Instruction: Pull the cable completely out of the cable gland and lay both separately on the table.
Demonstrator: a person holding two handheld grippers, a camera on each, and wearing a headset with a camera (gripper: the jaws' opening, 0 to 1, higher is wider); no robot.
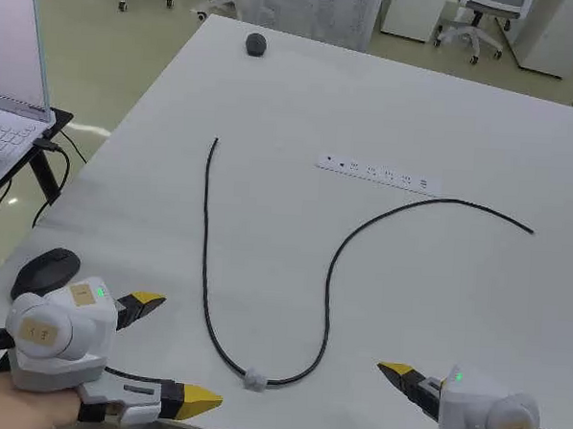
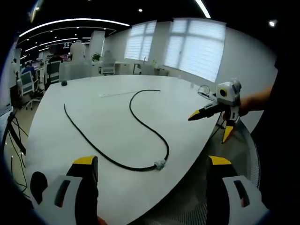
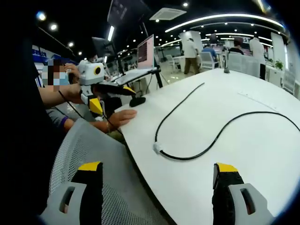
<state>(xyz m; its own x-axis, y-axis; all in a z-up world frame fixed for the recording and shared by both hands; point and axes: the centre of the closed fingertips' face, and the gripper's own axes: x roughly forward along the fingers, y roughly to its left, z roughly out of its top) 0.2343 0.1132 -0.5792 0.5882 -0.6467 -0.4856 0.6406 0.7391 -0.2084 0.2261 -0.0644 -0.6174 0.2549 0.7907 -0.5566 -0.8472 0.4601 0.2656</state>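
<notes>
Jaws wide on left gripper (image 1: 176, 351) and right gripper (image 1: 377, 409), empty; I'd pinch the gland (image 1: 255, 379) at six o'clock, draw cable (image 1: 329, 274) straight.

Gland: small grey cable gland (image 1: 255, 379) on the white tabletop (image 1: 455, 300), between the left tool (image 1: 191, 349) and the right tool (image 1: 363, 407), threaded on the long black cable (image 1: 329, 274).
Cable: two arms run away from the tools, one ahead of each.
Power strip: flat white power strip (image 1: 378, 173) well beyond both tools, just behind the cable's right arm.
Mouse: dark oval mouse (image 1: 45, 271) just beside the left tool, on its outer side.
</notes>
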